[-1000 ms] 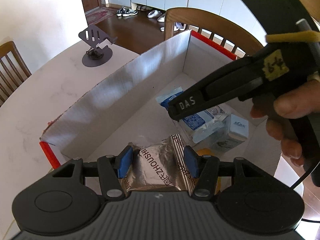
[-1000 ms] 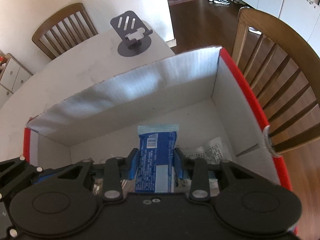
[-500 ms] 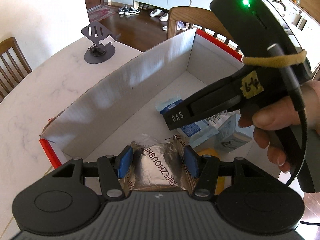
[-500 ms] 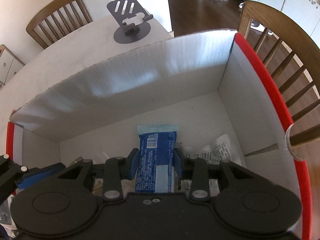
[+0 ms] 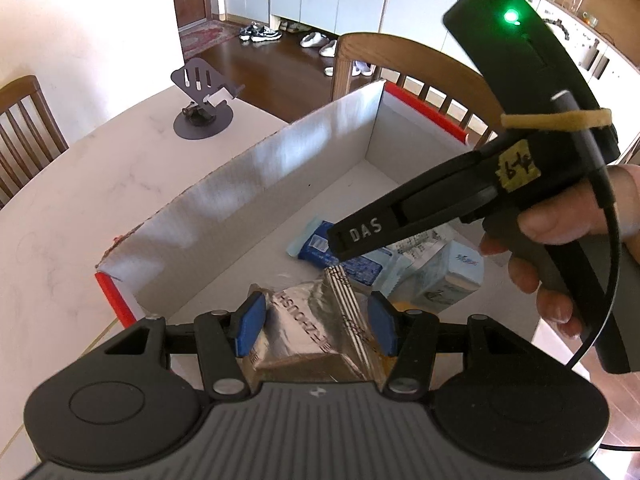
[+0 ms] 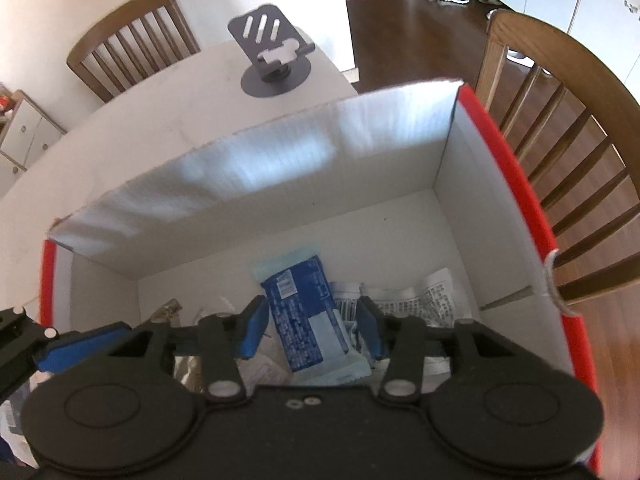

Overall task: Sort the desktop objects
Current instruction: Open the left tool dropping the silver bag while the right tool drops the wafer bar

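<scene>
1. The left gripper [image 5: 316,326] pinches the silver packet [image 5: 308,320] between its blue pads, low over the box [image 5: 256,184] – nothing has changed here.
2. The right gripper [image 6: 310,330] has just been opening. Its pads now stand apart from the blue packet [image 6: 304,316], which has tipped and seems to lie in the box – so that 1 is sorted.

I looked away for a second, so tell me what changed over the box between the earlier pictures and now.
The right claw has just been opening: its pads now stand clear of the blue packet, which has tipped and lies loose between them in the box. The left claw keeps its grip on the silver foil packet, barely moved.
</scene>
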The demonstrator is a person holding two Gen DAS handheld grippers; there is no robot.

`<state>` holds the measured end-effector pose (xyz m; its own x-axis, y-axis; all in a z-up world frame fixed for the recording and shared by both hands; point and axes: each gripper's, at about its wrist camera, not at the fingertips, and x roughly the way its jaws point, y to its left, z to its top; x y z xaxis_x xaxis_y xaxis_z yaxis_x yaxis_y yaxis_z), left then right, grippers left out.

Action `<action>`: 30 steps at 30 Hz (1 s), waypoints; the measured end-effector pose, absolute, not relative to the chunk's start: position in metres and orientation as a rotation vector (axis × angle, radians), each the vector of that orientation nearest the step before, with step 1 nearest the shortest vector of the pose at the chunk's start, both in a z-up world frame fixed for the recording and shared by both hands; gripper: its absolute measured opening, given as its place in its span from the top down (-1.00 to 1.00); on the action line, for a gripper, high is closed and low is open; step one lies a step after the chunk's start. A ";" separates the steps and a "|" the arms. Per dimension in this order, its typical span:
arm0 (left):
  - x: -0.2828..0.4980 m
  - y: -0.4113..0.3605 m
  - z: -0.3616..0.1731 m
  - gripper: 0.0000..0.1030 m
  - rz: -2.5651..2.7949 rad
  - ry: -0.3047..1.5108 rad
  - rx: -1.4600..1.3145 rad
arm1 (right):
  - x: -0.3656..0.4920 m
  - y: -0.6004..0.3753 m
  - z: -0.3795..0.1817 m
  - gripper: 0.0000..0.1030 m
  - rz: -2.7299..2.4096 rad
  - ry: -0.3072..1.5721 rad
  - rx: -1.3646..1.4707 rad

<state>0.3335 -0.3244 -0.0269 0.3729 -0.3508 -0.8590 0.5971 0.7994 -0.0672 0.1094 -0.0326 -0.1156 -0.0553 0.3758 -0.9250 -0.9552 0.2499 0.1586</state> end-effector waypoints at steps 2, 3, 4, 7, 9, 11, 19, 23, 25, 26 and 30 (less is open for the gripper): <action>0.331 -0.323 -0.023 -0.07 -0.618 1.014 0.269 | 0.110 -0.035 -0.111 0.03 1.241 1.115 -0.678; 0.329 -0.323 -0.021 -0.07 -0.618 1.010 0.267 | 0.110 -0.037 -0.108 0.03 1.249 1.116 -0.672; 0.328 -0.322 -0.020 -0.07 -0.618 1.007 0.264 | 0.110 -0.038 -0.105 0.03 1.254 1.114 -0.669; 0.323 -0.320 -0.013 -0.07 -0.616 1.001 0.252 | 0.109 -0.043 -0.096 0.03 1.276 1.101 -0.662; 0.320 -0.319 -0.009 -0.07 -0.615 0.998 0.243 | 0.109 -0.047 -0.090 0.02 1.287 1.094 -0.653; 0.317 -0.317 -0.005 -0.07 -0.614 0.991 0.240 | 0.109 -0.051 -0.084 0.02 1.300 1.090 -0.644; 0.303 -0.311 0.009 -0.07 -0.612 0.970 0.213 | 0.109 -0.072 -0.063 -0.02 1.344 1.073 -0.616; 0.295 -0.308 0.016 -0.07 -0.616 0.956 0.201 | 0.108 -0.085 -0.052 -0.03 1.363 1.068 -0.602; 0.292 -0.306 0.019 -0.07 -0.617 0.953 0.194 | 0.106 -0.092 -0.048 -0.03 1.366 1.070 -0.593; 0.290 -0.305 0.021 -0.07 -0.619 0.951 0.191 | 0.105 -0.096 -0.046 -0.03 1.363 1.068 -0.589; 0.277 -0.298 0.029 -0.07 -0.630 0.938 0.180 | 0.099 -0.110 -0.039 -0.05 1.357 1.064 -0.575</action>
<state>0.2774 -0.2979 0.0287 0.4281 -0.4259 -0.7971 0.5770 0.8076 -0.1216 0.0990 -0.1099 -0.0388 -0.1197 0.4933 -0.8616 -0.9543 0.1823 0.2369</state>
